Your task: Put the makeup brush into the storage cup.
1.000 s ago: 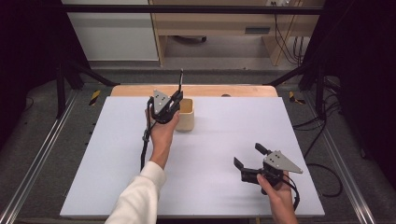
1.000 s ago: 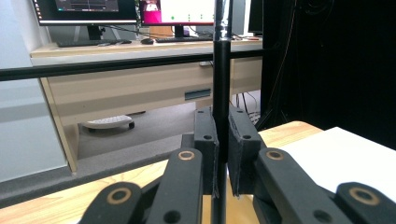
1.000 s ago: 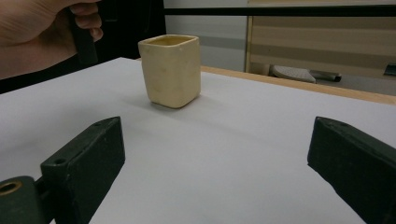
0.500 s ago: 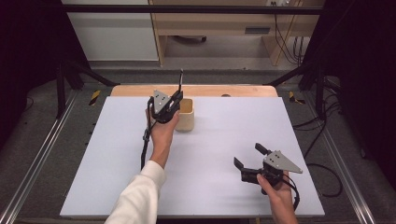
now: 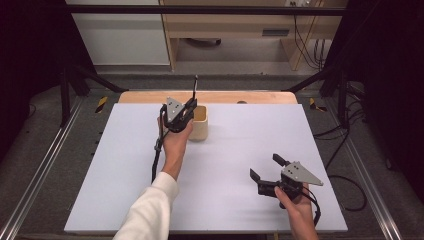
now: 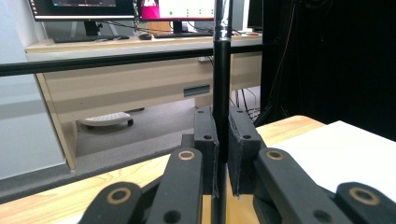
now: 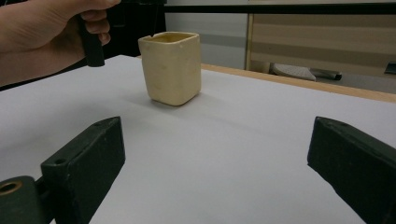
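Upper end of the thin black rod (image 6: 221,70) cut off by the top edge in the left gripper view; lower end hidden behind the clamped jaws. Rod tip inside the cream cup (image 7: 171,67) not discernible in the right gripper view; cup interior hidden by its wall. Left hand (image 7: 44,35) cut off at the left and top edges there. Right hand (image 5: 299,212) cut off at the bottom edge of the high view.
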